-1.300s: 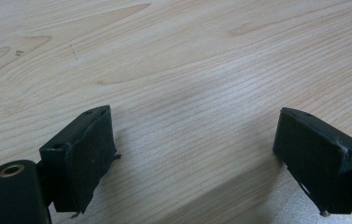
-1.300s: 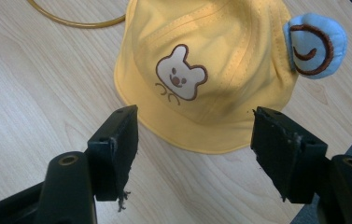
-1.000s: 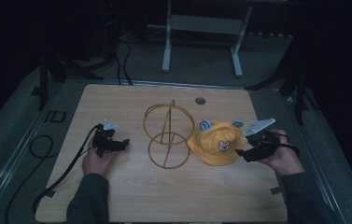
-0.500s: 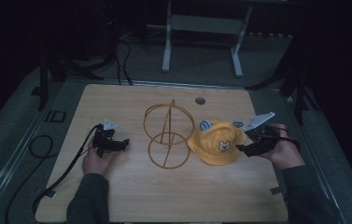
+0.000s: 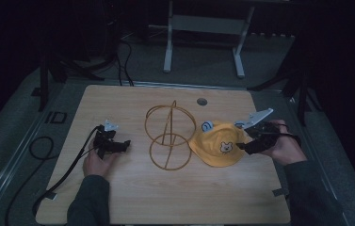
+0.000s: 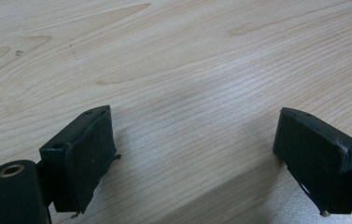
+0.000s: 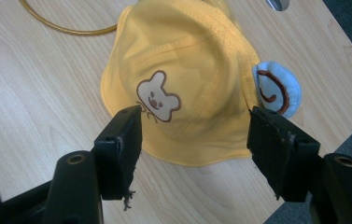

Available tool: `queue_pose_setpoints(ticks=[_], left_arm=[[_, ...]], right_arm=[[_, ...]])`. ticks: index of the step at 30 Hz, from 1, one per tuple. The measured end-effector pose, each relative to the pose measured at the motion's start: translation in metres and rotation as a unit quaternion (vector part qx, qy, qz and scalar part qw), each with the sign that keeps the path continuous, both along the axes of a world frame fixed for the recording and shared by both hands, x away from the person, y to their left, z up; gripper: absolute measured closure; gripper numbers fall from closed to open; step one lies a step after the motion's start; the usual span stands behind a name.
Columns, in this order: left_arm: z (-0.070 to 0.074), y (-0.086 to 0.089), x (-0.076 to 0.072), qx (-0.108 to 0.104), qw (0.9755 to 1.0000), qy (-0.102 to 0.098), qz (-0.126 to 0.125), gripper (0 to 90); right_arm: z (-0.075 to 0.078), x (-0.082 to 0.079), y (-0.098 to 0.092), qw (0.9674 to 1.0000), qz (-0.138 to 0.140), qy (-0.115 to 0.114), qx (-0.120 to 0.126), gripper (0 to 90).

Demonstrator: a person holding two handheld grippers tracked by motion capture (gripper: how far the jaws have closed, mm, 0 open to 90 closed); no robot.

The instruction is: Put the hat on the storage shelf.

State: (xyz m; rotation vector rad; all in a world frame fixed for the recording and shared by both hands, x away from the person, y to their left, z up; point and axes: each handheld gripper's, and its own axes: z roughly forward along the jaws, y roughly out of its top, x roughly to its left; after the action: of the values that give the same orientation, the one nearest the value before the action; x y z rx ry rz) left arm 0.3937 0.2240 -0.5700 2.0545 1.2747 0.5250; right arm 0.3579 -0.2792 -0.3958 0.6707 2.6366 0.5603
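Observation:
A yellow child's hat [image 5: 217, 146] with a bear face and blue ears lies on the wooden table [image 5: 165, 197], right of a gold wire stand [image 5: 169, 136] made of rings. My right gripper [image 5: 245, 146] is at the hat's right brim. In the right gripper view its jaws [image 7: 194, 135] stand wide on either side of the brim of the hat [image 7: 187, 88]. They have just been closing a little and do not press on the cloth. My left gripper [image 5: 123, 145] rests left of the stand, open [image 6: 194, 140] over bare wood.
A round cable hole [image 5: 202, 101] sits near the table's far edge. The left gripper's black cable [image 5: 67, 169] trails off the table's left front. One gold ring [image 7: 66, 29] of the stand lies beyond the hat. A metal frame [image 5: 203, 37] stands on the floor behind.
The right gripper has shifted slightly at the hat's right brim. The hat, the wire stand and the left gripper have stayed where they were.

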Motion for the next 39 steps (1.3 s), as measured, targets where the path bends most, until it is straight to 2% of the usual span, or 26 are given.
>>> queue_pose_setpoints(ticks=[12,24,39], left_arm=[[0.0,0.0,0.0,0.0,1.0,0.0,0.0,12.4],[0.0,0.0,0.0,0.0,1.0,0.001,0.0,12.5],[0.0,0.0,0.0,0.0,1.0,0.001,0.0,12.5]], right_arm=[[0.009,0.005,0.011,0.9995,0.023,0.002,-0.021,35.4],[0.009,0.021,0.016,0.998,0.042,0.024,-0.041,37.7],[0.012,0.038,0.024,0.9964,0.059,0.033,-0.051,37.2]])
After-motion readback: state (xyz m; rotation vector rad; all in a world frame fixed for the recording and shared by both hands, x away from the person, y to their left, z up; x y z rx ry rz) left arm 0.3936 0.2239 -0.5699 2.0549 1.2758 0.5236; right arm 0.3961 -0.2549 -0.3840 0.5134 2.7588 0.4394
